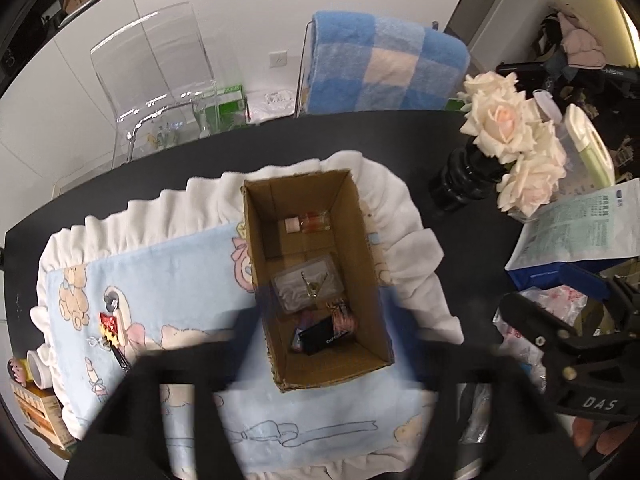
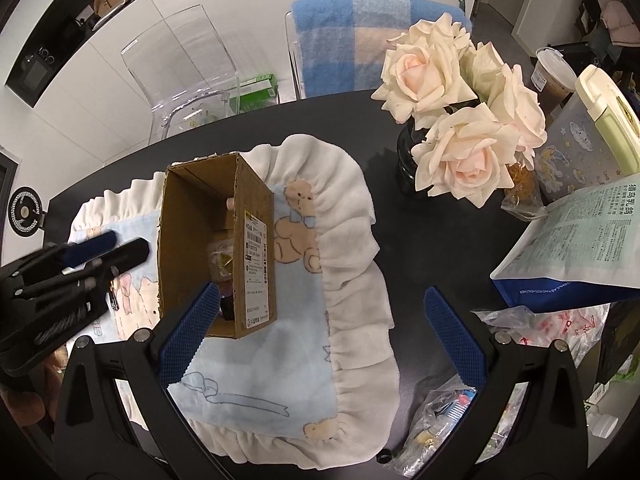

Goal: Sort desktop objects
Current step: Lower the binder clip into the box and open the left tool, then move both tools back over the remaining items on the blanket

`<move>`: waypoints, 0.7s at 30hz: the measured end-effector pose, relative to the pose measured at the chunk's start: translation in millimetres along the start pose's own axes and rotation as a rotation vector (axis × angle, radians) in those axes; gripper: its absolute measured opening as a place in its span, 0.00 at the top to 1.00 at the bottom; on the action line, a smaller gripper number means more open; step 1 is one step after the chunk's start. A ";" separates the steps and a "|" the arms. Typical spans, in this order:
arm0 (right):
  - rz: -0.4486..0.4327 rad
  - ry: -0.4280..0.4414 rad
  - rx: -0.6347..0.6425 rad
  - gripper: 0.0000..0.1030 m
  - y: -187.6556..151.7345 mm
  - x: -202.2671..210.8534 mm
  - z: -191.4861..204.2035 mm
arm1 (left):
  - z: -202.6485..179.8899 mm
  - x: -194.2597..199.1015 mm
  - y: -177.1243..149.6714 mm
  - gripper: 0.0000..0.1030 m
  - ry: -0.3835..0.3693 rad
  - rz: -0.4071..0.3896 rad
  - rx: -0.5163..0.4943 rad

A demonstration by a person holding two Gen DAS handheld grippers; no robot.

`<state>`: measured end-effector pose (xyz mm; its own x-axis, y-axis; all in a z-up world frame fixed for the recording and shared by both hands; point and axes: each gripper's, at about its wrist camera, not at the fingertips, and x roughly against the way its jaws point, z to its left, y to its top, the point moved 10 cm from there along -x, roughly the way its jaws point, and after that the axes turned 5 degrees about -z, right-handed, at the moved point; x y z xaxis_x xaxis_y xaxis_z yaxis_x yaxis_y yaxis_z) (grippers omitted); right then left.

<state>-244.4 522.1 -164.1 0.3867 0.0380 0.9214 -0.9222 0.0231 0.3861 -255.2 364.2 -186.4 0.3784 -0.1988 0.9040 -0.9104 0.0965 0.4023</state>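
Note:
An open cardboard box [image 1: 362, 240] stands on a blue bear-print cloth [image 1: 172, 292] with a white ruffle. Inside lie a small bottle with a pink cap [image 1: 308, 222], a clear plastic packet [image 1: 306, 286] and a dark card [image 1: 326, 338]. A red charm with a nail clipper [image 1: 114, 332] lies on the cloth left of the box. My left gripper [image 1: 320, 376] is open and blurred, just above the box's near end. My right gripper [image 2: 320, 332] is open and empty over the cloth, right of the box [image 2: 256, 256]. The left gripper [image 2: 104, 250] also shows in the right wrist view.
A black vase of cream roses [image 2: 460, 128] stands on the dark table [image 2: 432, 240] at the right. A white-and-blue pouch [image 2: 580, 240], plastic bags [image 2: 540, 328] and a lotion bottle [image 2: 608, 116] crowd the right edge. A small jar [image 1: 38, 368] and carton [image 1: 40, 412] sit at the left.

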 end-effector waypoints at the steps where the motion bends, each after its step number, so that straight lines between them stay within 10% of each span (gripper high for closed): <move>1: -0.001 -0.002 0.000 0.00 0.1 0.8 0.1 | -0.3 2.4 1.2 0.14 0.003 -0.008 -0.008; 21: -0.049 -0.015 -0.044 0.00 -11.6 35.0 20.3 | 23.6 41.7 -14.3 0.02 0.000 -0.034 -0.010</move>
<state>-220.3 502.8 -135.5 0.4306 0.0203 0.9023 -0.9010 0.0679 0.4284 -230.4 331.4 -157.8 0.4090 -0.2019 0.8899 -0.8954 0.0995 0.4341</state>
